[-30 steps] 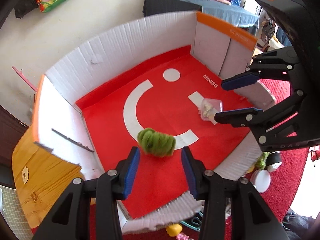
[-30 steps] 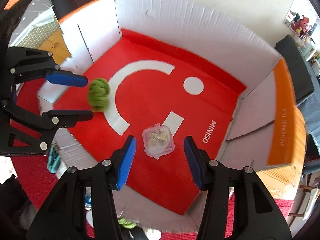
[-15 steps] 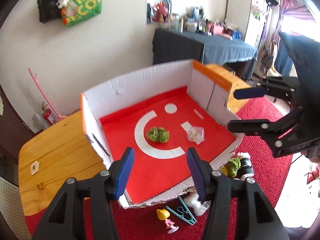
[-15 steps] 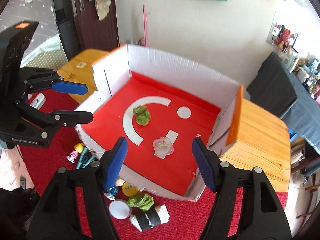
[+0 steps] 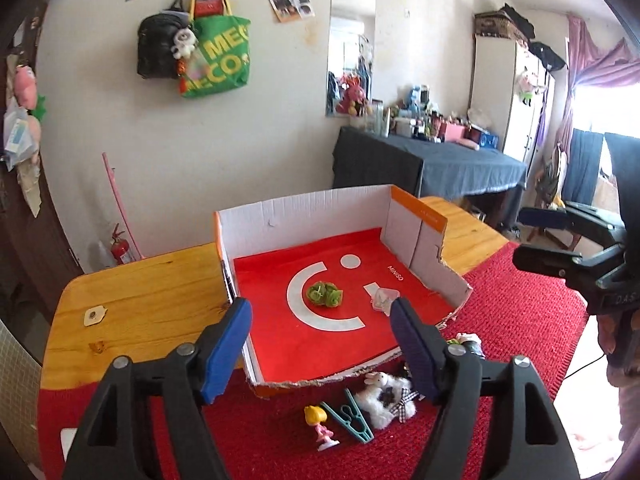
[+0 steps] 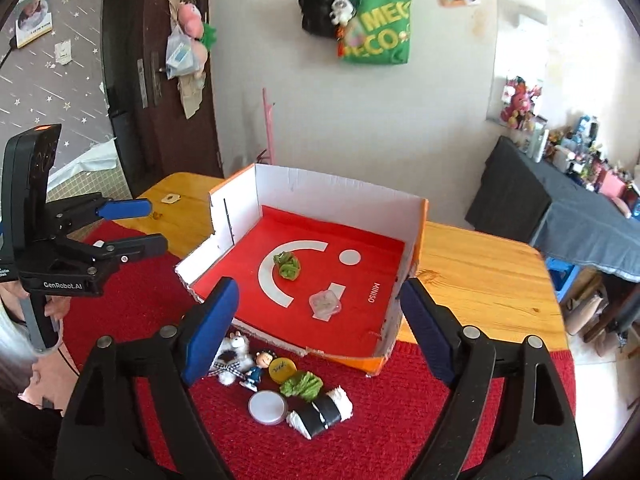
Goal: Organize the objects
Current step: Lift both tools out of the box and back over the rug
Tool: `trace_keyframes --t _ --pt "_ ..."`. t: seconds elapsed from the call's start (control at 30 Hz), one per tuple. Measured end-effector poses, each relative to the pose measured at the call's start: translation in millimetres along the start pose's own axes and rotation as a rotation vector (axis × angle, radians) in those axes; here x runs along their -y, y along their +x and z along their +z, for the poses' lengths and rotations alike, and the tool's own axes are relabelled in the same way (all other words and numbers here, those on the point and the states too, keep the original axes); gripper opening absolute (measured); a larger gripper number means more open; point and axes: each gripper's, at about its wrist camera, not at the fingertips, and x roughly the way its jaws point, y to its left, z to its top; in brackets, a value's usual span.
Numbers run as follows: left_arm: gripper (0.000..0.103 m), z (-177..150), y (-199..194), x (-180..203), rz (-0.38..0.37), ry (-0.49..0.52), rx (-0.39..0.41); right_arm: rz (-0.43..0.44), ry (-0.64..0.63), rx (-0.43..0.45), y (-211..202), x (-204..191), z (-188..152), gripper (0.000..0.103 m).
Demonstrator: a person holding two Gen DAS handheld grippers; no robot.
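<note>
The box [image 6: 320, 216] sat on the wooden table [image 6: 480, 272], green pom-pom [image 6: 286, 265] and clear tub [image 6: 325, 304] already on its red floor. Left gripper [image 5: 320, 344] and right gripper [image 6: 316, 320] were opening, both empty. Next pick, I'd say: toys [image 6: 304, 384] by the box's near edge.

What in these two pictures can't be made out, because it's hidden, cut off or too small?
- Clear container, right wrist view: contents too small and blurred to name.
- Same container, left wrist view: partly hidden behind the left gripper's right finger.
- Box's near wall, left wrist view: its outer face hidden by the angle.
- Black-and-white roll, left wrist view: mostly covered by that finger.
- Person's hand, left wrist view: cut off by the edge.
</note>
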Motion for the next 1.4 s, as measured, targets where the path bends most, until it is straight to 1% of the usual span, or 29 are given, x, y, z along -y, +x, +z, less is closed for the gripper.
trace_keyframes --t 0.1,0.13,0.23,0.33,0.43,0.57,0.7,0.77,0.87,0.97,1.17,1.37,1.4 --pt "0.082 -9 -9 0 -0.016 -0.024 0.025 -0.013 0.034 0.017 -5 -3 -12 0.09" --pt "0.084 -13 -12 1 -0.022 -0.026 0.031 -0.032 0.045 0.025 -7 -4 -18 0.09" --pt "0.086 -26 -18 4 -0.005 -0.043 0.051 -0.086 0.071 0.024 -5 -8 -32 0.091" --pt "0.091 -38 -21 8 -0.01 -0.056 0.057 -0.124 0.093 0.037 -3 -13 -50 0.091" --pt "0.095 -52 -21 11 -0.007 -0.073 0.062 -0.139 0.123 0.051 -1 -17 -67 0.095" --pt "0.101 -77 -15 17 0.004 -0.087 0.059 -0.179 0.151 0.047 7 -19 -91 0.096" --pt "0.101 -100 -1 19 0.035 -0.1 0.017 -0.212 0.156 0.006 21 -21 -111 0.096" --pt "0.101 -108 6 19 0.012 -0.105 -0.014 -0.209 0.163 -0.014 26 -21 -118 0.096" --pt "0.101 -115 13 18 0.001 -0.107 -0.044 -0.199 0.169 -0.038 30 -21 -125 0.096" --pt "0.101 -117 16 18 -0.018 -0.106 -0.054 -0.203 0.171 -0.058 32 -19 -126 0.096" --pt "0.101 -116 21 16 -0.023 -0.089 -0.071 -0.217 0.191 -0.095 40 -14 -128 0.096" --pt "0.101 -115 38 6 -0.022 -0.097 -0.145 -0.248 0.21 -0.164 55 -5 -127 0.096" --pt "0.101 -115 41 4 -0.019 -0.095 -0.157 -0.26 0.213 -0.19 57 -2 -126 0.096"
